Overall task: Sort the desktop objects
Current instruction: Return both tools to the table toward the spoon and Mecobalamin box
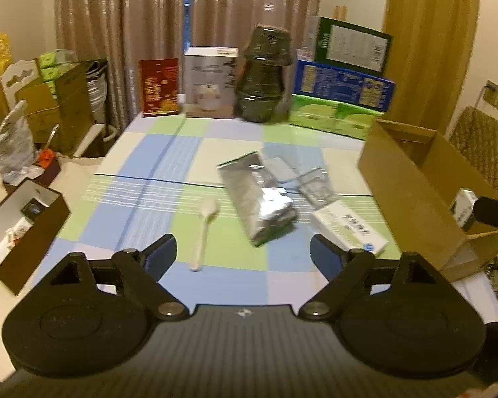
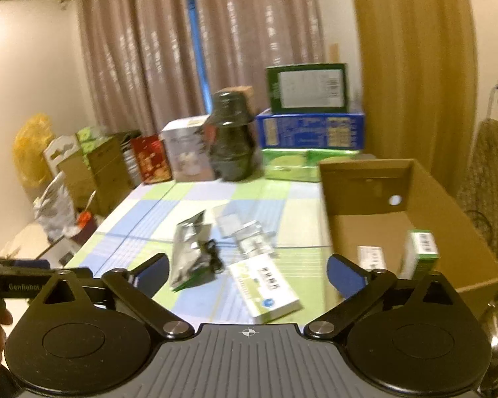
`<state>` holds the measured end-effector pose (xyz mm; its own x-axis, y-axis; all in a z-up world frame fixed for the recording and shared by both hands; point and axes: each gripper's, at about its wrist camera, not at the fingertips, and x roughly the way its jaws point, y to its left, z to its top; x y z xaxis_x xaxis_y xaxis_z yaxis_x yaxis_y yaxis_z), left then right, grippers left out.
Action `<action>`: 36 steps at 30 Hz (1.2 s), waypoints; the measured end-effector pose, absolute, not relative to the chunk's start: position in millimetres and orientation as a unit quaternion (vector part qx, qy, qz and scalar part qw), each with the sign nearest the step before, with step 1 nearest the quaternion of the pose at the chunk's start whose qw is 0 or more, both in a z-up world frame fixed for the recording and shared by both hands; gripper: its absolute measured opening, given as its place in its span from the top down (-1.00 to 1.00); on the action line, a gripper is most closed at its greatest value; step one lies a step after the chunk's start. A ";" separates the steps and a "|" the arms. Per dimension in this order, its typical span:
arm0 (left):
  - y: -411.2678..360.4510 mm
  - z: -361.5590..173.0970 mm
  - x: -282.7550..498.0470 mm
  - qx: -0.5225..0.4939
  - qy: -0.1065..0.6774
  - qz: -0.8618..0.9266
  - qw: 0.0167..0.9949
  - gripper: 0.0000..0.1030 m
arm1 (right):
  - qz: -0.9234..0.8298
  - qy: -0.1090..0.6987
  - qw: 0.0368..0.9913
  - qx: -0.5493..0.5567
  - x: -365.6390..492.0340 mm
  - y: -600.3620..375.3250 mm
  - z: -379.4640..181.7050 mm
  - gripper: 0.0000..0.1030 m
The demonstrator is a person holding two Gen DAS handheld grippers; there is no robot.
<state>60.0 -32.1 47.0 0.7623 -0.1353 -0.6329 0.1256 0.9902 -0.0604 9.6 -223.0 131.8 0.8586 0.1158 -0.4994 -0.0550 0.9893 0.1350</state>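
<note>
On the checked tablecloth (image 1: 156, 165) lie a white plastic spoon (image 1: 204, 229), a silver foil bag (image 1: 259, 199), clear plastic packets (image 1: 315, 185) and a white and green medicine box (image 1: 350, 229). My left gripper (image 1: 242, 248) is open above the table's near edge, with nothing between its fingers; the spoon lies just ahead of its left finger. My right gripper (image 2: 249, 270) is open and empty too, with the medicine box (image 2: 265, 285) and the foil bag (image 2: 189, 252) just ahead of it. The packets (image 2: 249, 235) lie beyond.
An open cardboard box (image 2: 365, 185) on the right holds two small boxes (image 2: 420, 252). An open brown box (image 1: 26, 232) sits to the left. A dark jar (image 1: 262, 76) and stacked cartons (image 1: 342, 83) line the table's far edge. A chair (image 1: 481, 146) stands at right.
</note>
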 end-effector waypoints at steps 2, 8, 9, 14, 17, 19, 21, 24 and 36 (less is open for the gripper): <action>-23.3 44.8 62.1 -0.004 0.339 -0.063 0.939 -0.81 | 0.055 0.268 0.961 0.048 17.2 -213.7 123.8 -0.96; -5.3 28.0 76.3 0.014 0.349 -0.048 0.936 -0.92 | 0.076 0.299 0.951 0.012 46.6 -193.3 91.0 -0.96; -3.4 25.0 79.2 0.016 0.352 -0.047 0.935 -0.93 | 0.077 0.303 0.950 0.007 50.8 -191.4 85.3 -0.96; -1.1 6.9 101.1 0.032 0.360 -0.049 0.931 -0.97 | 0.067 0.334 0.940 -0.023 78.2 -188.0 53.6 -0.96; -1.0 -5.7 116.1 0.041 0.364 -0.054 0.929 -0.97 | 0.054 0.358 0.931 -0.048 97.2 -184.4 34.7 -0.96; -0.7 -13.6 126.2 0.043 0.367 -0.055 0.928 -0.97 | 0.051 0.366 0.927 -0.067 107.1 -182.5 22.6 -0.96; -0.5 -21.5 135.6 0.043 0.370 -0.059 0.926 -0.97 | 0.047 0.376 0.922 -0.081 118.6 -181.9 9.3 -0.96; -2.1 -33.8 146.8 0.043 0.374 -0.066 0.924 -0.97 | 0.034 0.392 0.916 -0.079 134.7 -186.2 -4.7 -0.96; -6.4 -62.3 168.5 0.029 0.399 -0.082 0.913 -0.97 | 0.013 0.428 0.900 -0.081 187.1 -191.9 -31.3 -0.96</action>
